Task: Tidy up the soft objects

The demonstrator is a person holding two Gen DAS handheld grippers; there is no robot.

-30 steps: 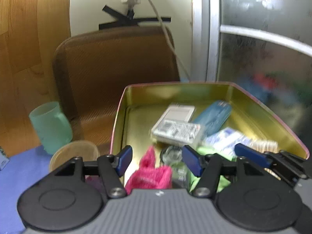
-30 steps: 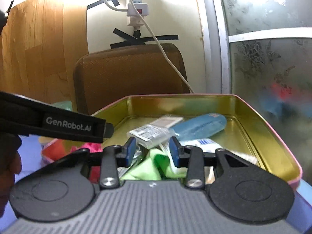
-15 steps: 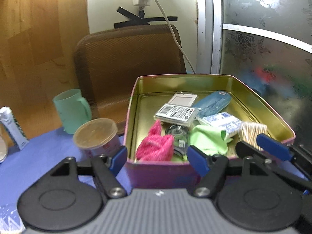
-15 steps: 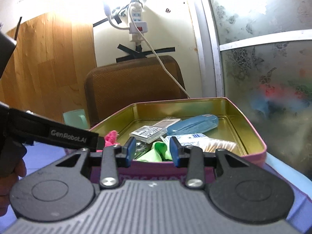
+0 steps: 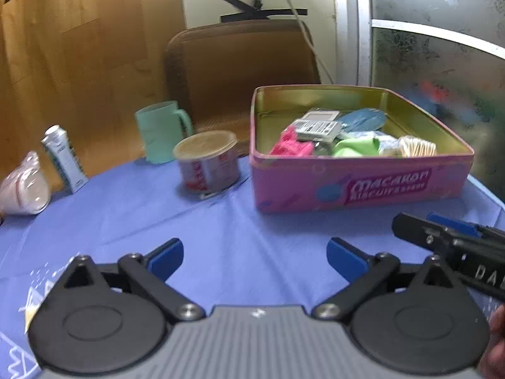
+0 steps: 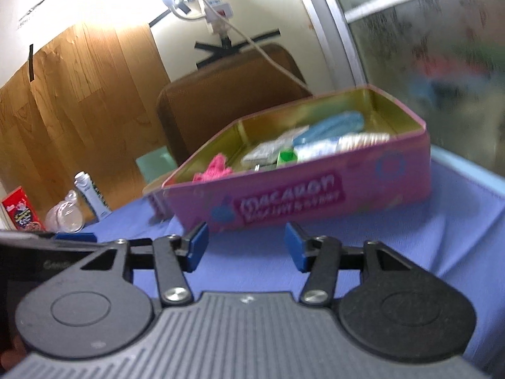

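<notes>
- Broadly, a blue cloth-covered table (image 5: 240, 221) is carrying everything in view, and a brown padded chair back (image 5: 243, 63) is standing behind its far edge.
- A pink rectangular biscuit tin with a gold inside (image 5: 363, 186) is sitting open on the cloth, toward the right in the left wrist view.
- The left gripper (image 5: 254, 257) is hovering over bare cloth in front of the tin, its blue-padded jaws spread wide and gripping nothing.
- The right gripper (image 6: 246, 246) is hanging just before the tin's printed front wall, its jaws likewise parted and empty; its dark body is showing at the right edge of the left wrist view.
- A mint-green plastic mug (image 5: 161, 131) is standing upright left of the tin, near the chair.
- A round lidded tub with a red label (image 5: 206, 161) is sitting just in front of the mug, between it and the tin.
- A crumpled clear plastic bag (image 5: 23, 186) is lying at the table's left edge, beside an upright white tube (image 5: 64, 158).
- A fluffy pink soft cloth (image 5: 290, 147) is lying inside the tin at its front left.
- A light-green soft cloth (image 5: 356, 147) is lying inside the tin too, right of the pink one, among flat packets and a bundle of cotton swabs (image 5: 416, 148).
</notes>
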